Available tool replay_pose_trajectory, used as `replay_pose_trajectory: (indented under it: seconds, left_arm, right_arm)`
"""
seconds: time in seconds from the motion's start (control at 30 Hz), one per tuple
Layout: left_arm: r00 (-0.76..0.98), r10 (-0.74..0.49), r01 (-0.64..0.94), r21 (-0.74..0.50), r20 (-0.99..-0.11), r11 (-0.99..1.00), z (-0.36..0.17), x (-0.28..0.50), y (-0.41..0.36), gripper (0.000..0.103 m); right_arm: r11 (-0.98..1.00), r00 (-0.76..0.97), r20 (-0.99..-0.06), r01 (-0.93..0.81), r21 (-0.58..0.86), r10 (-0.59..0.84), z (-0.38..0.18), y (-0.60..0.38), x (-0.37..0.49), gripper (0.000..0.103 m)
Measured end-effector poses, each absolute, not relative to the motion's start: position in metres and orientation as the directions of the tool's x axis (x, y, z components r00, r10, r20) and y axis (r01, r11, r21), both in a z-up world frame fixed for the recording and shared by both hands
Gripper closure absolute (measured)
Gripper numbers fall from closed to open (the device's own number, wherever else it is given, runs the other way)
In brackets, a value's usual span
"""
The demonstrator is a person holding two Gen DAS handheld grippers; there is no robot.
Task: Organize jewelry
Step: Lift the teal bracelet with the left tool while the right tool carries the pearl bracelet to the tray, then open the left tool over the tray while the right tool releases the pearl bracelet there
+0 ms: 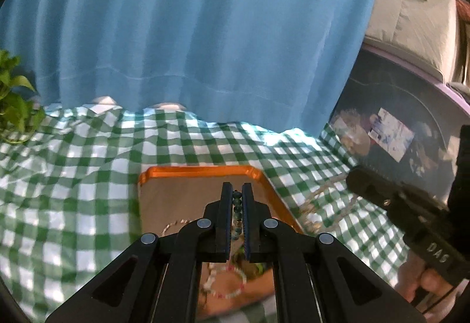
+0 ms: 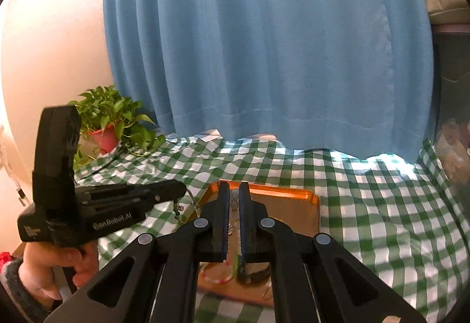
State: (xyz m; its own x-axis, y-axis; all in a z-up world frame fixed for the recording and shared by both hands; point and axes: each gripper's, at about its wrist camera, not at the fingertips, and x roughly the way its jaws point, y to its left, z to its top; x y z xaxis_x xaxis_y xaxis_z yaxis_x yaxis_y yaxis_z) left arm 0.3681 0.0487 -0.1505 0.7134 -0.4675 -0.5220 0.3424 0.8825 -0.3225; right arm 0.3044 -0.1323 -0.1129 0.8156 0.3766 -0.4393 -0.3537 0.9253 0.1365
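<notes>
In the left wrist view we see our left gripper [image 1: 237,190] pressed nearly together on a dark green bead strand [image 1: 236,209], which runs lengthwise down the narrow slot between the two fingers, its long axis in line with them. The strand hangs over the orange tray [image 1: 202,171], which lies on the green checked cloth [image 1: 73,176]. Below the fingers, on the tray floor, a pink and white bead bracelet [image 1: 227,282] lies in a loop, and a small pale chain [image 1: 173,225] rests to its left. Just off the tray's right rim another pale chain [image 1: 320,199] lies on the cloth.

In the right wrist view our right gripper [image 2: 234,190] is drawn close too, with a thin pale strand [image 2: 234,212] showing in the slot; we cannot tell whether the fingers actually pinch it. It hovers above the same tray [image 2: 293,195], near its far rim.

The cloth lies open and wrinkled to either side of the tray. A blue curtain [image 2: 264,43] closes the far edge, a potted plant [image 2: 108,123] stands at the far left, and a dark bin [image 1: 396,123] sits at the right
</notes>
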Motion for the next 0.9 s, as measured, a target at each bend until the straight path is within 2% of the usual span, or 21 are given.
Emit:
replay_pose_trajectory:
  seconds: [0.07,0.13,0.23,0.4,0.5,0.6,0.83,0.9]
  left_arm:
    - [0.709,-0.467,0.329,-0.337,-0.528,0.882,-0.161,0.384,0.046,0.097]
    - [0.729,-0.416,0.289,-0.307,-0.544,0.907,-0.172,0.394,0.040,0.097]
    - [0.696,-0.442,0.285,-0.347,-0.566,0.893,-0.191,0.404,0.031,0.097]
    - [0.652,-0.434,0.284,-0.330,-0.622,0.900,-0.217,0.412,0.019,0.097]
    - [0.616,-0.388,0.238,-0.308,-0.686,0.921,-0.240,0.418,0.022,0.097]
    - [0.554,-0.388,0.203,-0.332,-0.737,0.921,-0.266,0.424,0.023,0.097]
    - [0.572,-0.235,0.210,-0.137,-0.786,0.968,-0.273,0.416,0.000,0.097]
    - [0.574,-0.224,0.207,-0.125,-0.788,0.970,-0.273,0.414,-0.002,0.096]
  right_arm:
    - [0.930,0.813,-0.453,-0.342,0.135,0.365,-0.122,-0.135,0.322,0.098]
    - [0.930,0.806,-0.465,-0.330,0.163,0.367,-0.132,-0.141,0.338,0.098]
    - [0.924,0.786,-0.488,-0.302,0.234,0.380,-0.153,-0.151,0.360,0.098]
    - [0.945,0.751,-0.573,-0.262,0.198,0.328,-0.190,-0.155,0.381,0.098]
    - [0.962,0.726,-0.633,-0.224,0.154,0.270,-0.213,-0.161,0.388,0.098]
    - [0.960,0.667,-0.691,-0.215,0.181,0.280,-0.240,-0.168,0.394,0.098]
    - [0.958,0.628,-0.723,-0.190,0.216,0.288,-0.258,-0.174,0.402,0.098]
    - [0.960,0.612,-0.739,-0.176,0.219,0.281,-0.264,-0.175,0.404,0.096]
